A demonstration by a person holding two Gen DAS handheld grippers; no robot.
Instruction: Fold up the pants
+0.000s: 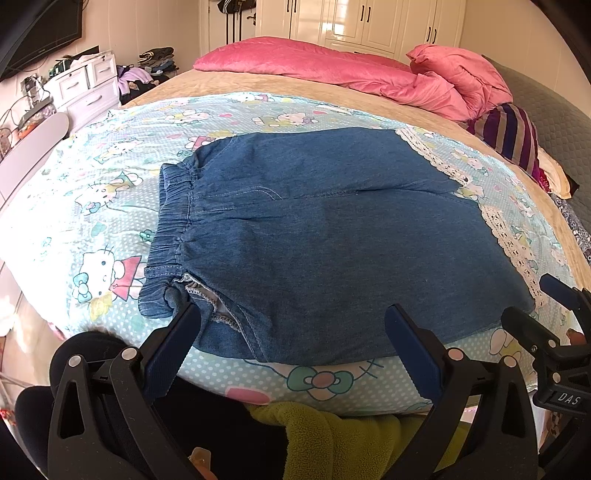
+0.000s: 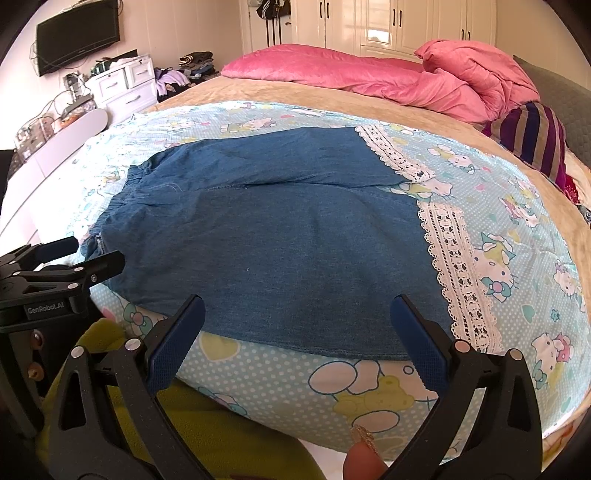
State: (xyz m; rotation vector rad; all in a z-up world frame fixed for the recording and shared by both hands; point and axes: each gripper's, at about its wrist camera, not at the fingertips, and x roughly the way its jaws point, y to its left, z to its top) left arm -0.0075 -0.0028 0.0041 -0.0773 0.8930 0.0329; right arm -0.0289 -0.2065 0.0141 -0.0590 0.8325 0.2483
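Blue denim pants (image 1: 314,236) with white lace hems (image 1: 506,236) lie flat on a light blue cartoon-print sheet (image 1: 92,206), elastic waistband (image 1: 173,221) to the left, legs to the right. My left gripper (image 1: 291,317) is open at the pants' near edge by the waist. My right gripper (image 2: 295,310) is open at the near edge of the near leg (image 2: 295,251); its lace hem (image 2: 458,273) lies to the right. The right gripper also shows in the left wrist view (image 1: 554,306), and the left gripper in the right wrist view (image 2: 81,258). Neither holds anything.
A pink quilt (image 1: 332,70) and striped cushion (image 1: 513,136) lie at the far side of the bed. A white drawer unit (image 1: 88,85) and a wall TV (image 2: 77,33) stand to the left. Yellow-green fleece (image 1: 332,439) is just below the grippers.
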